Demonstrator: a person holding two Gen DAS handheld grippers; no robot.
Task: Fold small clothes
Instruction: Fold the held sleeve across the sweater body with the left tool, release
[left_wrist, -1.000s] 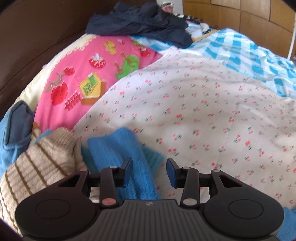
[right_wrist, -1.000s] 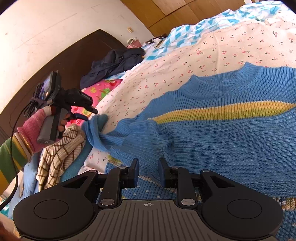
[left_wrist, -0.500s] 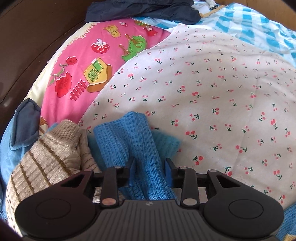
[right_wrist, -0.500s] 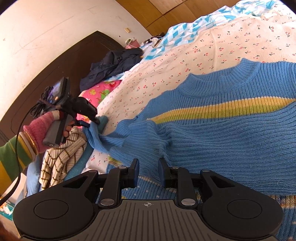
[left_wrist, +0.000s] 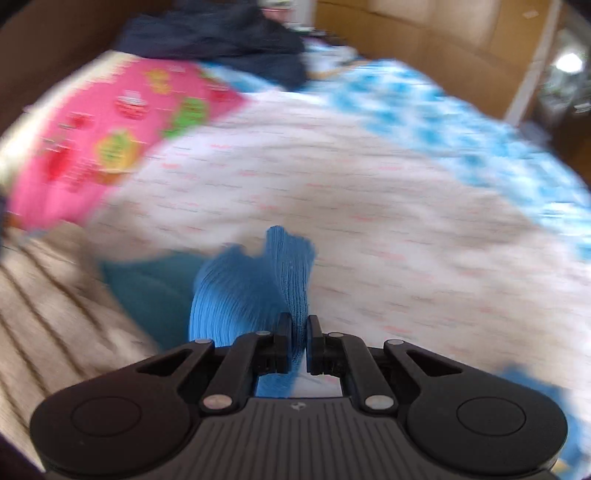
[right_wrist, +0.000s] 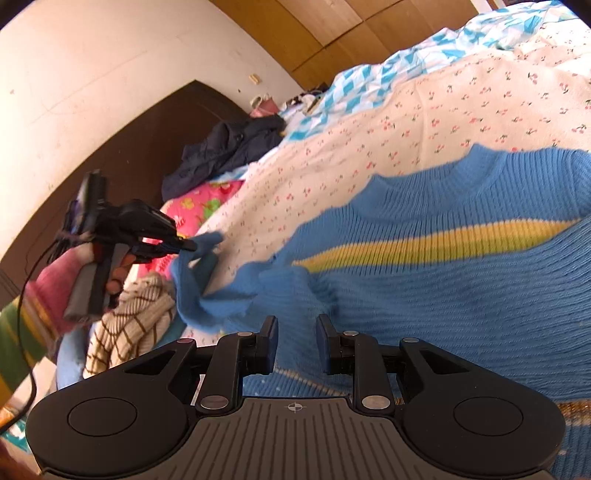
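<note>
At far left in the right wrist view, a hand (right_wrist: 92, 280) in a pink cuff and striped sleeve holds the left gripper (right_wrist: 188, 244). Its jaws have just been closing and are now clenched on the cuff end of the blue ribbed knit sweater sleeve (right_wrist: 195, 280), lifted clear of the bedding. In the left wrist view the same sleeve (left_wrist: 255, 291) rises from between the pressed-together fingers (left_wrist: 284, 339); the background there is smeared by motion.

Just below the left gripper lies a cream knit garment with brown grid stripes (right_wrist: 129, 325). Behind it is a pink printed cloth with fruit motifs (right_wrist: 195, 210), then a dark navy jacket heaped near the dark wooden headboard (right_wrist: 229, 151).

The sleeve runs rightward into the body of the blue ribbed knit sweater with a yellow chest stripe (right_wrist: 461, 288), which lies spread flat on the white cherry-print bedsheet (right_wrist: 406, 133), round collar toward the far side. A blue-and-white checked quilt (right_wrist: 388, 77) borders the sheet beyond.

At the lower centre, the right gripper (right_wrist: 295, 347) rests over the sweater's lower edge. Its jaws stand narrowly apart; whether they pinch fabric cannot be determined.
</note>
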